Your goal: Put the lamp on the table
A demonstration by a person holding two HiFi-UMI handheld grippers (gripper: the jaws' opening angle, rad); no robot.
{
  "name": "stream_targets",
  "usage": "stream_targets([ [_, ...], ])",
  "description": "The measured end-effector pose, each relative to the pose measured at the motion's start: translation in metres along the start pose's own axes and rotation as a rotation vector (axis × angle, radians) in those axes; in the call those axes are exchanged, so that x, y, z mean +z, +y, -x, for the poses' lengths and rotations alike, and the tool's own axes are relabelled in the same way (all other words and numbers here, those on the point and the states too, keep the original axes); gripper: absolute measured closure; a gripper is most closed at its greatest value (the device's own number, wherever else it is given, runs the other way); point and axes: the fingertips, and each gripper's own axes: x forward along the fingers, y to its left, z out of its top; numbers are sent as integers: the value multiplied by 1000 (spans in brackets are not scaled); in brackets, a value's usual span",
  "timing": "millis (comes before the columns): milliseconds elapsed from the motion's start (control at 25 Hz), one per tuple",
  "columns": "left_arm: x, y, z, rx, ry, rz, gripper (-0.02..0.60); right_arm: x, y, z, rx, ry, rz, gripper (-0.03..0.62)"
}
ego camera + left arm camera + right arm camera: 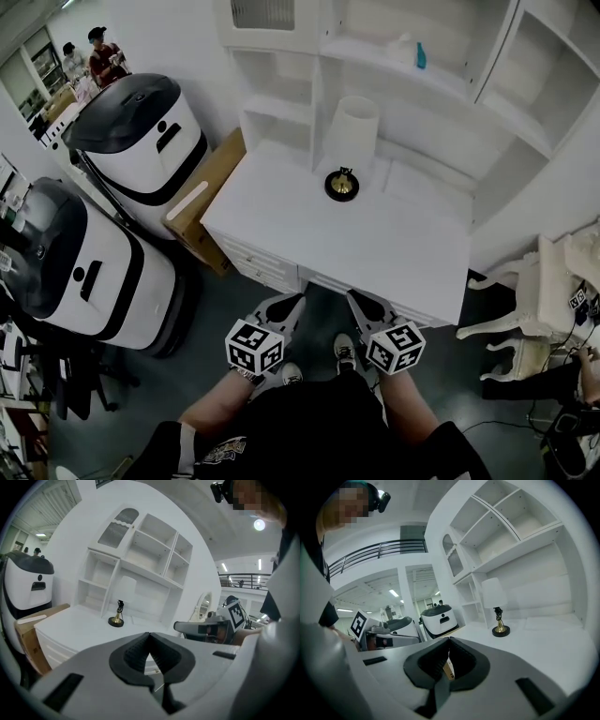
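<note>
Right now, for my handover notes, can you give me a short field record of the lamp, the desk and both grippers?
lamp: white-shaded table lamp with brass stem and round black base, upright
lamp place: on the white desk, towards its back, by the white shelf unit
left gripper: jaws shut, empty, short of the desk's front edge
right gripper: jaws shut, empty, short of the desk's front edge
contact: neither gripper touches the lamp
task state: lamp already stands on the desk
</note>
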Motion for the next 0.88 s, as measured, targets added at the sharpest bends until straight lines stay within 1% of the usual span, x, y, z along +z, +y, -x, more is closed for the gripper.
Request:
stream_targets([
  [440, -19, -5, 21, -58, 26, 1, 575, -18, 25, 12, -53, -4, -15, 568],
  [680, -23, -4, 27, -69, 29, -2, 575, -22, 32, 14, -65, -8, -14, 568],
  [880, -21, -3, 30, -70, 15, 3, 575, -21, 35, 14, -62, -1, -4, 569],
])
